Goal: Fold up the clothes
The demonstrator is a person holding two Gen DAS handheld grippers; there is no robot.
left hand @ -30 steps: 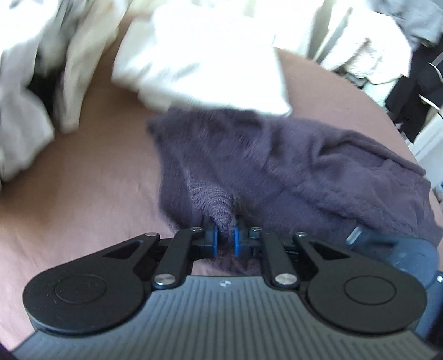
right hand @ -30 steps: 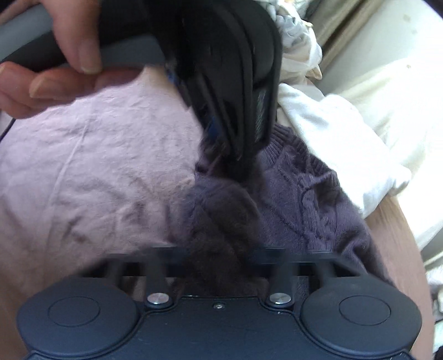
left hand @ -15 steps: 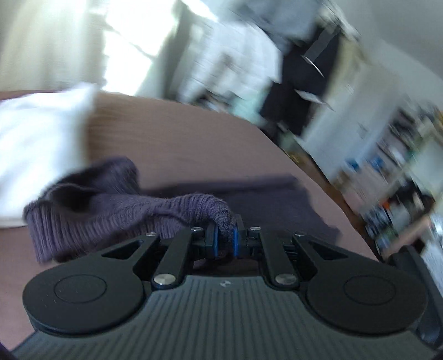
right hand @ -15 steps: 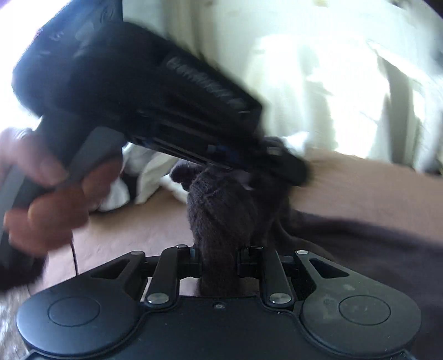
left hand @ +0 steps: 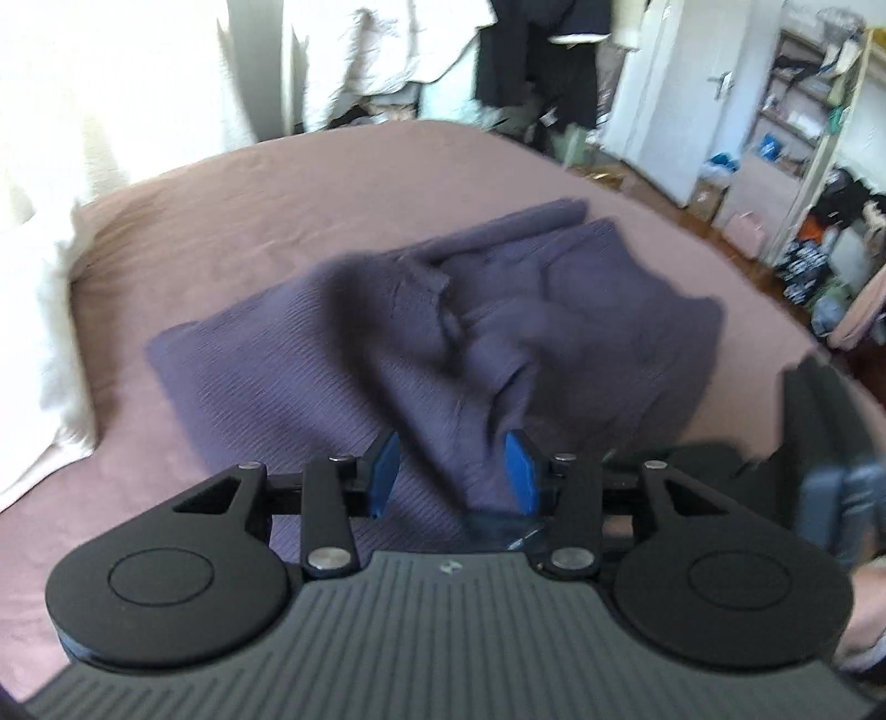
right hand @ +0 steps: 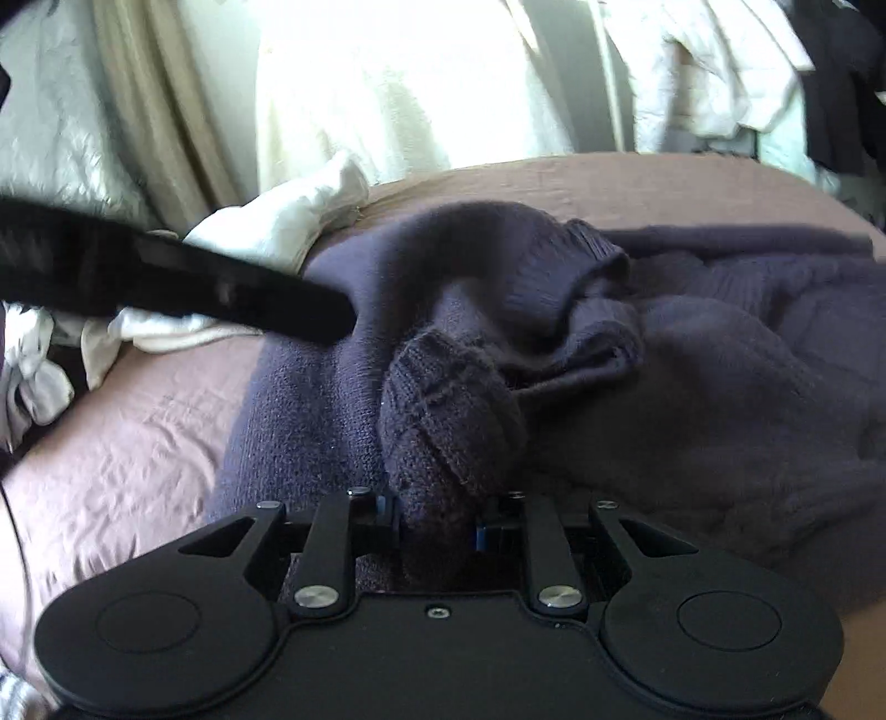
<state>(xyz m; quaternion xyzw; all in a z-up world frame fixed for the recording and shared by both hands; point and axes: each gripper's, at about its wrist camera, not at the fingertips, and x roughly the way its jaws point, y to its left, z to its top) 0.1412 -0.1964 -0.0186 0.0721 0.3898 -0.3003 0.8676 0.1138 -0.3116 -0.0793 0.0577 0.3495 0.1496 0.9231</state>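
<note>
On the dusty-pink bedsheet [left hand: 232, 221] lies the dark purple knitted sweater [left hand: 581, 310], rumpled and spread across the middle of the bed. From the left wrist view, the left gripper [left hand: 451, 471] hangs over the near part of the knit with its blue pads [left hand: 382, 471] standing clearly apart; its jaws have just been opening, and sweater fabric runs between them without being pinched, though blur makes the right pad's contact hard to judge. This view alone shows the far room: a white door [left hand: 664, 99], cluttered shelves [left hand: 803, 138] and dark clothes hanging [left hand: 531, 50] beyond the bed's end. At its right edge part of the right gripper's dark body shows, blurred.

From the right wrist view, the right gripper [right hand: 437, 523] has its jaws drawn in on a thick bunched fold of the sweater [right hand: 454, 410], which rises between its fingers. Only here are the ribbed collar [right hand: 559, 277], the white crumpled garments [right hand: 288, 221] at the bed's left side, the pale curtain [right hand: 166, 99] and the left gripper's black body [right hand: 194, 282] crossing above the knit visible.
</note>
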